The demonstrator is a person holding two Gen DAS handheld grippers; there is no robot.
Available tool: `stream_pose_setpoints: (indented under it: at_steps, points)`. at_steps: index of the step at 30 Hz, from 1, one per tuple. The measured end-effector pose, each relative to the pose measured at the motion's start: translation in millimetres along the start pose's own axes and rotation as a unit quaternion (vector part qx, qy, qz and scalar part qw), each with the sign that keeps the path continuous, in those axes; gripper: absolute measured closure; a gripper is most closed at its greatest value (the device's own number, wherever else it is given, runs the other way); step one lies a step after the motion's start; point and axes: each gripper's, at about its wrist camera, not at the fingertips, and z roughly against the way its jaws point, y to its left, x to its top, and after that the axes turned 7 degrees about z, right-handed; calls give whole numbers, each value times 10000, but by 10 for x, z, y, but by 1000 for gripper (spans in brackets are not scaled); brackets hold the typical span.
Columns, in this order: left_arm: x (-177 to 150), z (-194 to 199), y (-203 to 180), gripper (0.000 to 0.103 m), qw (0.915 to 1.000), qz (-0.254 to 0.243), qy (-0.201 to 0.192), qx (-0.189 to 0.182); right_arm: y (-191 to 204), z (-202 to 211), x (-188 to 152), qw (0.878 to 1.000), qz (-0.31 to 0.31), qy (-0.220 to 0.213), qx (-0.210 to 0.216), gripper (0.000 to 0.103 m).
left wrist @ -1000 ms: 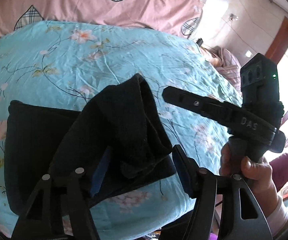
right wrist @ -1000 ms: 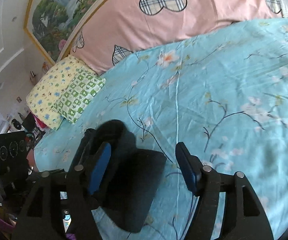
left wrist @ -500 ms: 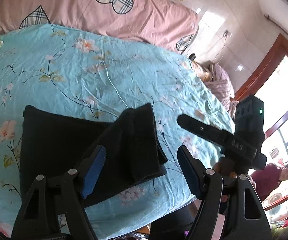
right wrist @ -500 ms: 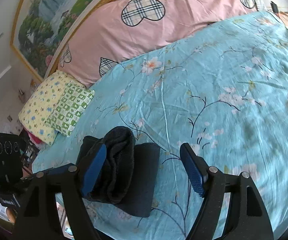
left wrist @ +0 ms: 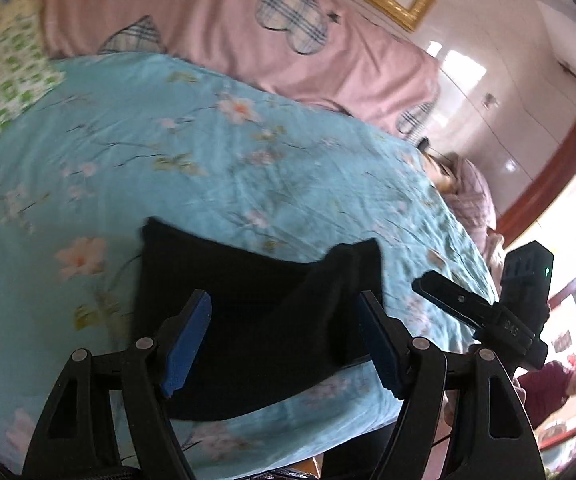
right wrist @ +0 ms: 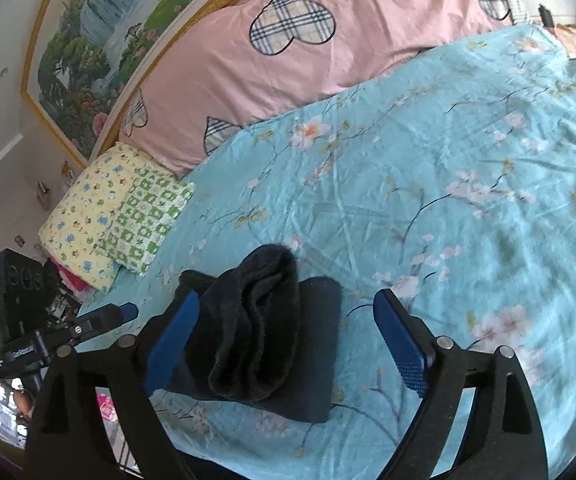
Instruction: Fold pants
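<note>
Left wrist view: the left hand-held gripper (left wrist: 283, 340) hangs over folded black pants (left wrist: 247, 320) lying near the front edge of a bed (left wrist: 247, 168) spread with a turquoise floral sheet, its blue-padded fingers (left wrist: 185, 344) wide apart and clear of the cloth. One end of the pants is doubled back on top of the rest in a loose, raised fold. At the right edge of this view the right hand-held gripper (left wrist: 420, 286) reaches in from the side, close beside the bed's edge. Right wrist view: the right hand-held gripper (right wrist: 283, 344) has its jaws opening, the thick rolled fold of the pants (right wrist: 255, 328) lying between them; the left pad sits just beside the fold, the right pad (right wrist: 400, 344) stands well off over bare sheet. Beyond the pants, a pink quilt (right wrist: 288, 40) with plaid hearts lies along the head of the bed, and a yellow and green patterned pillow (right wrist: 119, 216) rests at the bed's left corner under a framed landscape painting (right wrist: 107, 32). The left gripper's tip (right wrist: 103, 318) shows at the lower left
</note>
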Motion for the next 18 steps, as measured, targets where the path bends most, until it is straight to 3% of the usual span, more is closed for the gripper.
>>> stream_pose_setpoints:
  at_steps: [9,18]
  points:
    - [-15,258,515,27,9982,450,-185,338,201,-236,-109,9993,55,352,136,14]
    - [-59,170,728,27,9972,609,-68,433,324,-290,-122,9985,152,512,-153,13]
